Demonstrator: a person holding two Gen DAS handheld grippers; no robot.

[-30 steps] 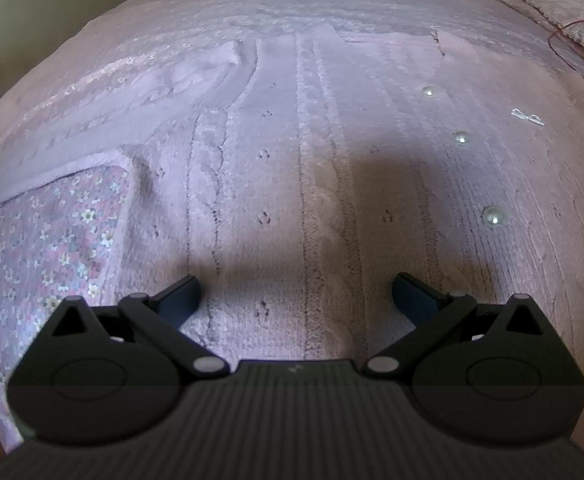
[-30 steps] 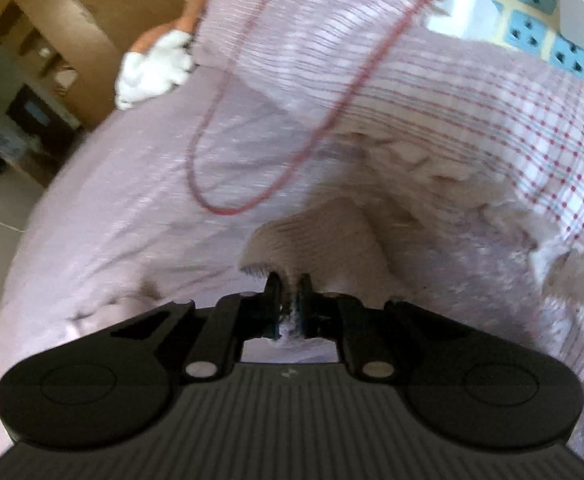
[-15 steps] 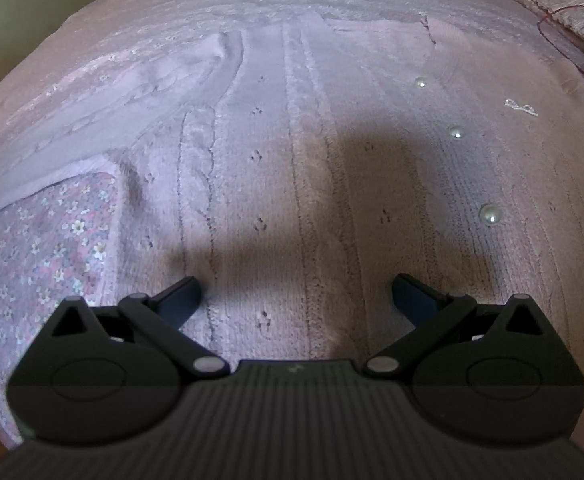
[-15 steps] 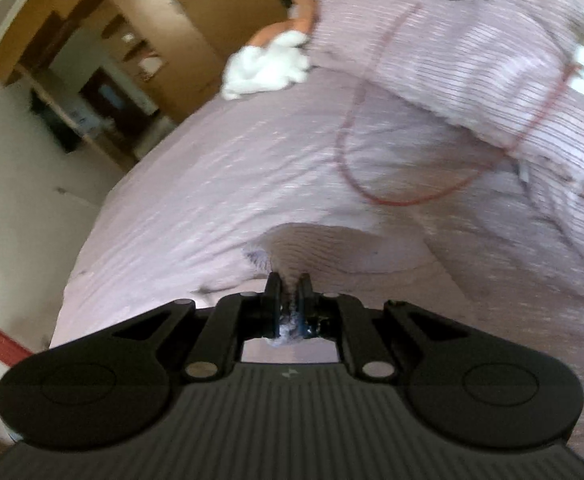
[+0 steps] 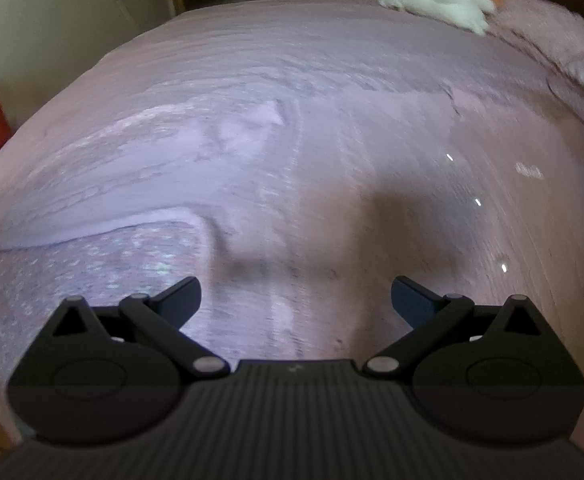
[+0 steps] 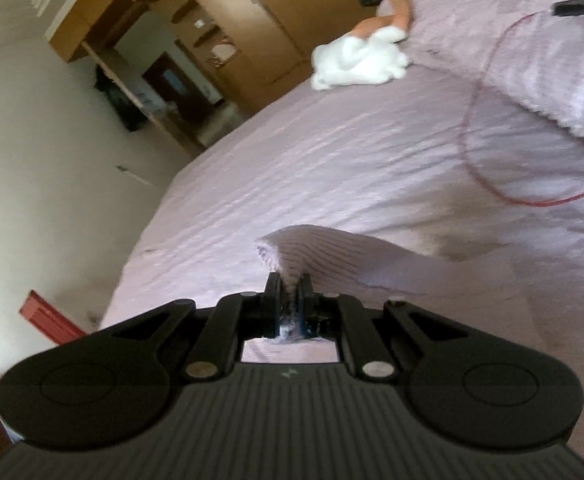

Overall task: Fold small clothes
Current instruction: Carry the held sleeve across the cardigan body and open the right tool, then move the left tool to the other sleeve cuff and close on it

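A wide bed with a pale pink textured cover (image 5: 251,80) fills both views. Spread flat on it lies the pink cable-knit cardigan with pearl buttons (image 5: 332,208), blurred in the left view. A white and orange soft toy (image 6: 356,60) sits at the far edge, a thin red cord (image 6: 476,168) looping nearby. The left gripper (image 5: 295,300) hovers above the knit, fingers wide apart — the right gripper (image 6: 288,292) is clamped on the cardigan's ribbed edge, lifted off the bed.

A wide bed under a pale pink textured bedspread (image 5: 251,80) carries a flat-lying pink cable-knit cardigan (image 5: 332,184), a white-and-orange plush toy (image 6: 366,58) near the far edge — and a looping red cable (image 6: 492,184).
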